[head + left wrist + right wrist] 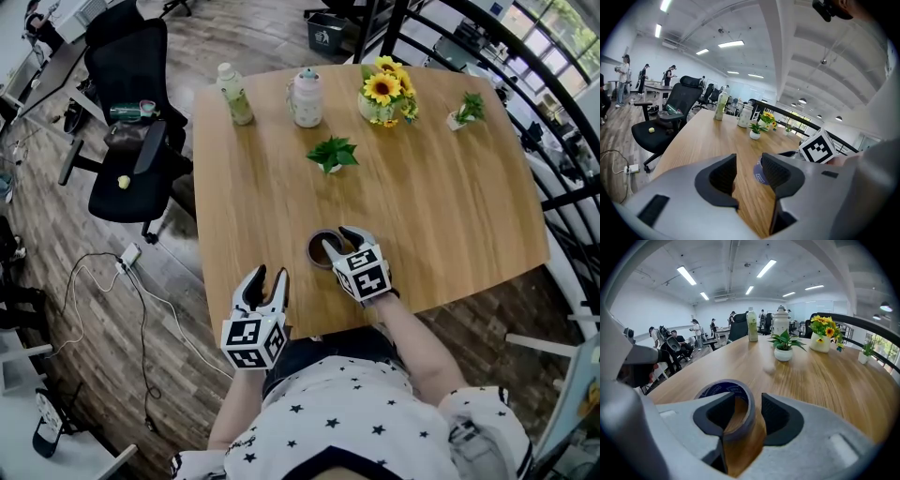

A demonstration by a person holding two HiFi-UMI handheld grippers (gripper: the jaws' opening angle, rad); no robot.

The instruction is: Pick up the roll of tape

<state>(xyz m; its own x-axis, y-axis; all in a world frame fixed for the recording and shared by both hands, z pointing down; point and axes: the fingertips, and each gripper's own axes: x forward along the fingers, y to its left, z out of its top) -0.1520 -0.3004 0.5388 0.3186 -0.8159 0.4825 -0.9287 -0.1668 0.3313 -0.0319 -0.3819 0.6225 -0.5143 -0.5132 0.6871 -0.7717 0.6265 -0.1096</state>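
Table: wooden top. The working area is at its near edge.
Roll of tape: lies flat on the table, hole upward, close to the near edge and just left of the right gripper's body. In the right gripper view the roll of tape shows a blue printed inner face and a brown outer wall.
Right gripper: jaws apart and straddling the right-hand wall of the roll, one jaw over the hole and the other outside it. In its own view the right gripper shows a gap between the wall and the outer pad. No clamping is seen.
Left gripper: over the near edge of the table, left of the roll and apart from it. In its own view the left gripper has its jaws apart, with only bare table top between them. A blue sliver of the roll shows beyond the right-hand jaw.
Marker cube: on the right gripper, also seen from the left gripper view.
Potted plant: mid-table, well beyond the roll.
Far edge, left to right: bottle, white jar, sunflower vase, second small plant.
Office chair: black, on the floor left of the table.
Cable: loose on the floor at near left.
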